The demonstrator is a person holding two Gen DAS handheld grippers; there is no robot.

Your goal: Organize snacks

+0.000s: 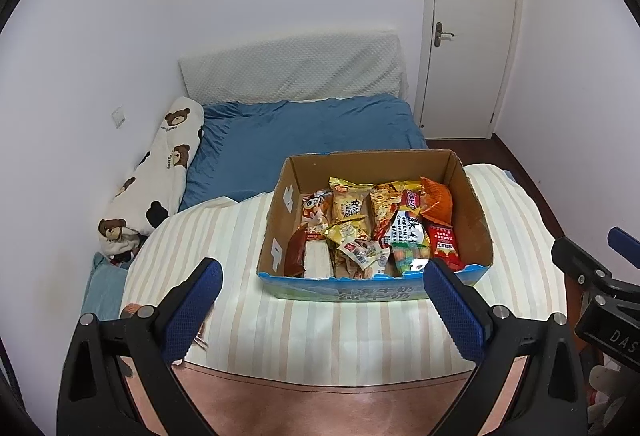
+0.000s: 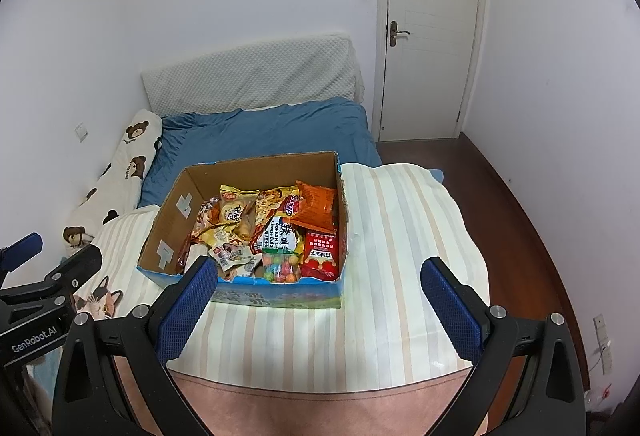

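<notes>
An open cardboard box [image 1: 476, 207] with a blue printed front stands on a striped cloth [image 1: 304, 336]; it also shows in the right wrist view [image 2: 168, 211]. It holds several snack packets: a yellow one [image 1: 348, 201], an orange one [image 1: 438, 197], a red one [image 1: 444, 244] and a bag of coloured candy [image 1: 408, 256]. My left gripper [image 1: 322, 280] is open and empty, hovering just in front of the box. My right gripper [image 2: 320, 278] is open and empty, in front of the box and to its right.
The cloth covers a table at the foot of a bed with a blue sheet [image 1: 304, 131]. A bear-print bolster [image 1: 160, 163] lies along the left wall. A white door [image 2: 428, 27] and dark floor [image 2: 516, 220] are at the right.
</notes>
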